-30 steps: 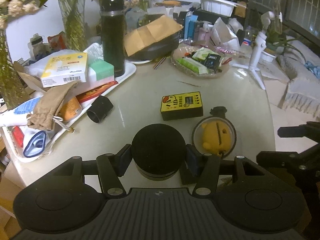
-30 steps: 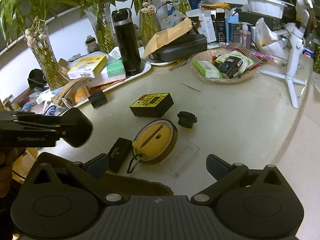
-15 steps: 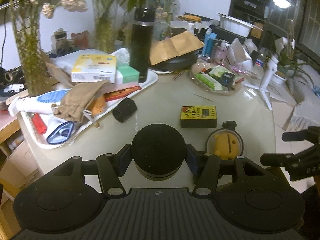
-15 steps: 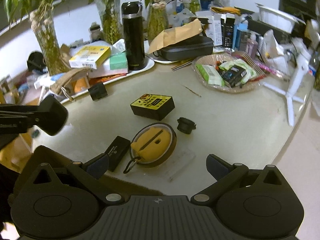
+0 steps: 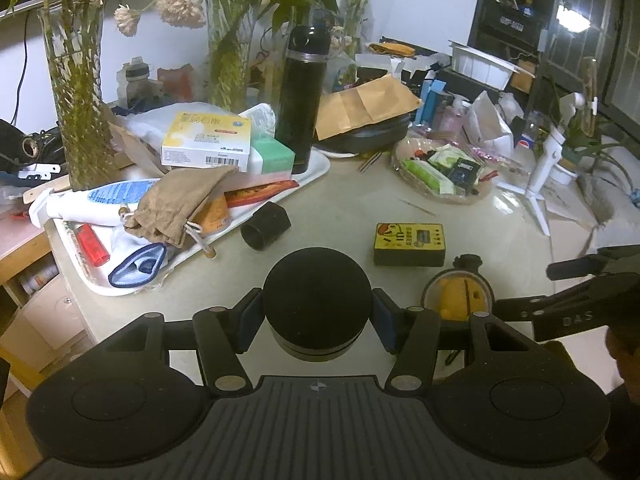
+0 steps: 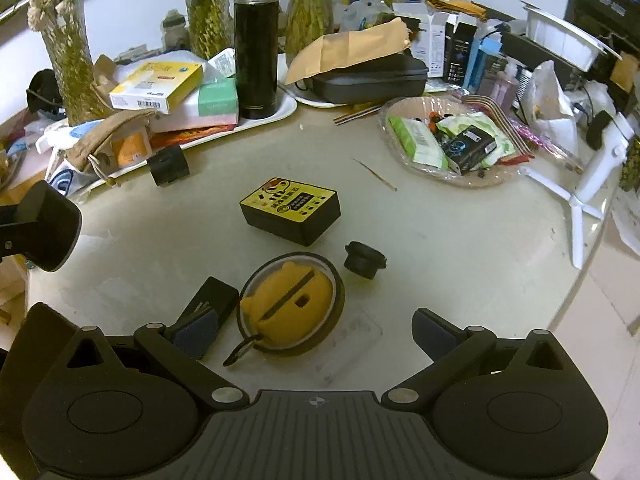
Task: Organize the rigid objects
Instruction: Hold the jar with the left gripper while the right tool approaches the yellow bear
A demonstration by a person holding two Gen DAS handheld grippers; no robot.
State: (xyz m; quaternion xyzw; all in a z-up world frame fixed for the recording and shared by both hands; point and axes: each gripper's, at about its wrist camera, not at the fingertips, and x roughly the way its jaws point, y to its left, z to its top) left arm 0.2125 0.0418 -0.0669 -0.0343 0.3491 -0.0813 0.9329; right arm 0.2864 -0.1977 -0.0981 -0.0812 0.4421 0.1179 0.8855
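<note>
My left gripper (image 5: 317, 318) is shut on a black round canister (image 5: 317, 296), blue pads pressed on both its sides, held above the table's near edge. The right wrist view shows that canister (image 6: 46, 232) at far left. My right gripper (image 6: 316, 330) stands open over a round case with a yellow figure (image 6: 290, 308), pads apart and touching nothing. Beside the case lie a flat black block (image 6: 210, 306), a small black cap (image 6: 365, 259) and a yellow-topped black box (image 6: 291, 210). A short black tube (image 5: 265, 226) rests near the tray.
A white tray (image 5: 320, 168) at the back left carries boxes, a cloth pouch and a tall black flask (image 5: 299, 100). A glass bowl of packets (image 6: 516, 176) sits back right, a white tripod (image 6: 576, 204) beyond it. Glass vases (image 5: 78, 92) line the far edge.
The left gripper drew back and rolled with the canister still in it, sliding left in the right wrist view. The right gripper shifted, and the yellow case now sits more centred under it.
</note>
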